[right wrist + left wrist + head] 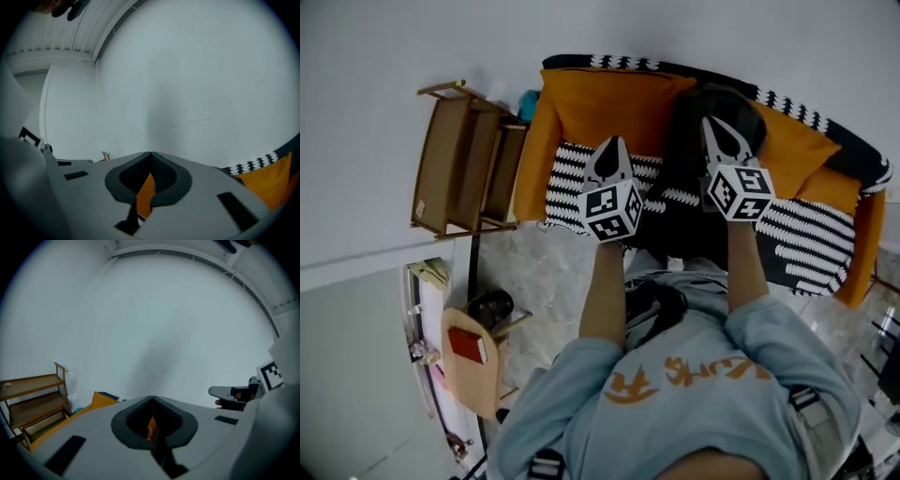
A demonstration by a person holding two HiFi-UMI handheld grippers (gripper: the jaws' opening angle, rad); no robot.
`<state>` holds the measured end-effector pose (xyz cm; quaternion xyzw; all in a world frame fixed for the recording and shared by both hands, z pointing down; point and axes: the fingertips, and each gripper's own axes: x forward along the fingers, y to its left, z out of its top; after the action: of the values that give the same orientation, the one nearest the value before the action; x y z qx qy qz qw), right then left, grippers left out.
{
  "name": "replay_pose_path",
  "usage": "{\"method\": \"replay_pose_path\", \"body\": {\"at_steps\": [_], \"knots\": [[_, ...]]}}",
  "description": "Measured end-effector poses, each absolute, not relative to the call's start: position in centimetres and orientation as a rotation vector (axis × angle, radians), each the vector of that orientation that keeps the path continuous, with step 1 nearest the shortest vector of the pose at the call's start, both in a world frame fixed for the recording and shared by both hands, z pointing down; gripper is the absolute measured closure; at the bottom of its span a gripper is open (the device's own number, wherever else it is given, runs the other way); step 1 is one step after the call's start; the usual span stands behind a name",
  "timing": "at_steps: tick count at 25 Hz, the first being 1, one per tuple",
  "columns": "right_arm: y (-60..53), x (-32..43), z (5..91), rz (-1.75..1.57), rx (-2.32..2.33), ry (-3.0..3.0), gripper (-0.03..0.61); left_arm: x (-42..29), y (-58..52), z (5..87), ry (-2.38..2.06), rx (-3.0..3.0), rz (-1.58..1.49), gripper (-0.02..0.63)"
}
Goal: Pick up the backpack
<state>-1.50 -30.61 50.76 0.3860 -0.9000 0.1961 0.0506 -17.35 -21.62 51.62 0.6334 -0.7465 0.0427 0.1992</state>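
A black backpack [686, 164] rests upright against the back of an orange sofa [609, 103], between two orange cushions. My left gripper [614, 142] hangs in the air before the sofa, left of the backpack, jaws shut with nothing in them. My right gripper [713, 123] is held over the backpack's top, also shut and empty. In the left gripper view the shut jaws [152, 398] point at the white wall, with the right gripper [233, 393] off to the side. The right gripper view shows its shut jaws [150, 153] facing the wall too.
A black-and-white patterned throw [806, 234] covers the sofa seat. A wooden shelf rack [459, 164] stands left of the sofa. A small stand with a red book [468, 345] is near my left side. An orange cushion [272, 180] shows at the right.
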Motion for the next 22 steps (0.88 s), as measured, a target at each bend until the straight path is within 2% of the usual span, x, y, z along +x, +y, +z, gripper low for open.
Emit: {"method": "replay_pose_path", "body": {"at_steps": [11,22], "knots": [[-31.5,1.7,51.9,0.523,1.476,-2.541,0.580,-15.3,-27.5,55.7,-1.746,1.970,0.072,0.594],[-31.4,8.9,53.6,0.555,1.635,-2.367,0.580,-7.2,-31.3,57.6,-1.438,2.105,0.035,0.594]]}}
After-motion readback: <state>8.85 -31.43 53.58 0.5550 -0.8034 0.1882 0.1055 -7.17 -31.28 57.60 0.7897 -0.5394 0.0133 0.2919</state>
